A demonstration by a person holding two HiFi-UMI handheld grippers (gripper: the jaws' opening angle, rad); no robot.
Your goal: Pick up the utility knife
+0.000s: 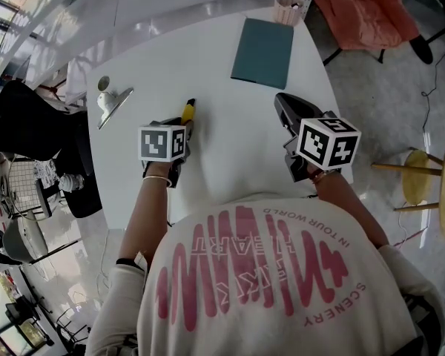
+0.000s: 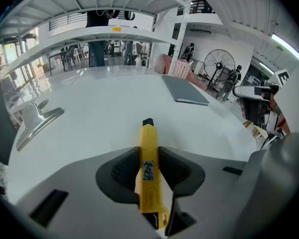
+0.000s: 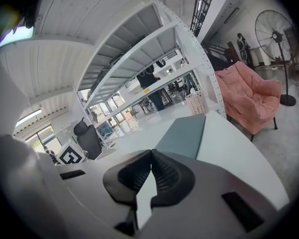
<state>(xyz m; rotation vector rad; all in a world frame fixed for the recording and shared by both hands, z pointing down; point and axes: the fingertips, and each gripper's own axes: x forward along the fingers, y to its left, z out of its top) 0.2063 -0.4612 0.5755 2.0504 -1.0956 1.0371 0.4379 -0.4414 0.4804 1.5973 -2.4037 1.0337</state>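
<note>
Left gripper view looks along the left gripper [image 2: 149, 152]. Its two black ribbed pads [image 2: 122, 172] press from both sides on the yellow plastic utility knife [image 2: 149, 176], so the jaws stand narrow with the knife held between them. The knife lies lengthwise along the jaws. Its rear end sits deep inside the gripper and its black tip points out ahead, over the white table [image 2: 104, 113]. Whether it is lifted off the table top I cannot tell. In the head view the same knife [image 1: 188, 112] comes out in front of the left gripper [image 1: 185, 129], and the right gripper [image 1: 283, 102] is well apart from it, on the right side. In the right gripper view the right gripper [image 3: 150, 156] has its jaws together at the tips, with nothing between them. Farther on the table lie a silvery metal tool with a white knob [image 1: 113, 102] at the left and a flat dark teal folder [image 1: 262, 52] near the far edge.
</note>
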